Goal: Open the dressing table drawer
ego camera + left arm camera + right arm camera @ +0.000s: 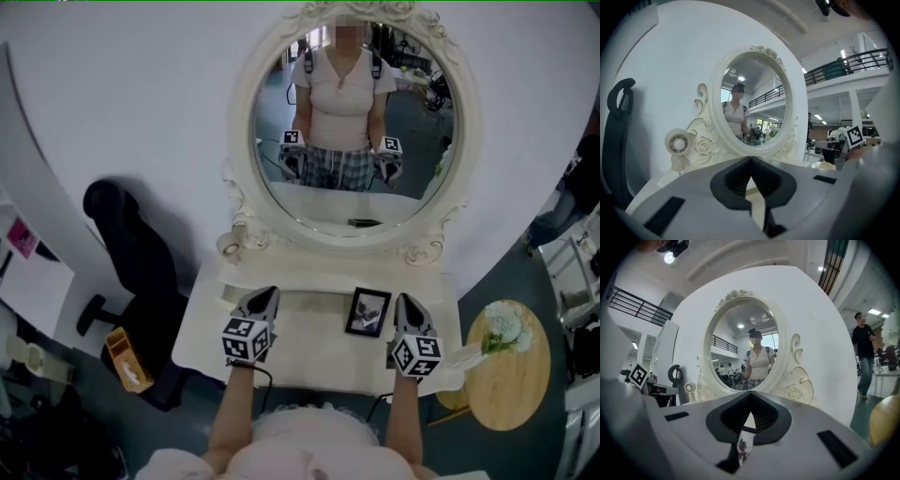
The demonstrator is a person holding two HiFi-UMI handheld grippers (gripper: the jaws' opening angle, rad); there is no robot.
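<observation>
Head view, drawer: not in sight; probably in the front face under the dressing table point(300, 361) top, close to the person's body.
Left gripper point(269, 293): jaws pressed together, empty, above the tabletop.
Right gripper point(406, 300): jaws together, empty, just beside the photo frame point(367, 312).
Risk: reaching down unsighted, the right gripper could knock the frame; closed jaws may slip off a handle.

Both grippers held forward, side by side, closed.
Left gripper point(268, 294) and right gripper point(406, 301) pointed ahead, well apart, jaws together, nothing gripped. Left forearm point(232, 417) and right forearm point(403, 427) bare, extended, roughly parallel.
</observation>
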